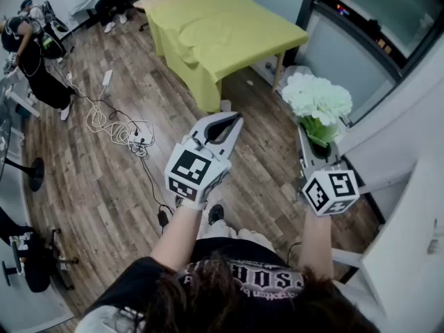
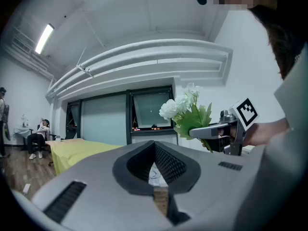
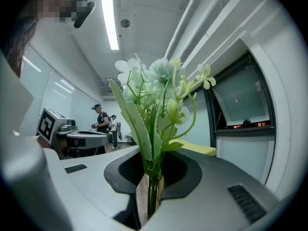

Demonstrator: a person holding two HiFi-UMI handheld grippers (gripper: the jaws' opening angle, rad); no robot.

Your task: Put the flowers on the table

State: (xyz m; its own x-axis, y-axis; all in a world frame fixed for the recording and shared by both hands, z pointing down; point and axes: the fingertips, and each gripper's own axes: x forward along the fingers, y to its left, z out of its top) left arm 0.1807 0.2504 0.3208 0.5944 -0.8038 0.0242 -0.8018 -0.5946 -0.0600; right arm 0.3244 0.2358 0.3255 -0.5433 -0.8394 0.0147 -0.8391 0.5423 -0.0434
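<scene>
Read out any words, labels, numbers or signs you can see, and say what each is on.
"OSO": large letters on the person's dark shirt, the rest hidden by hair.
Smaller line under it: too blurred to read.
Marker cube on the left gripper and the one on the right gripper: square patterns, no letters.
Red lit display: too small to read.

The flowers (image 1: 318, 101) are a small bunch of white blooms with green leaves and thin green stems. They sit at the right of the head view, standing up with their stems pinched between the jaws of the right gripper (image 3: 149, 174). The table (image 1: 229, 26), draped in a yellow cloth, stands at the top centre of that view, well apart from the bunch.
</scene>
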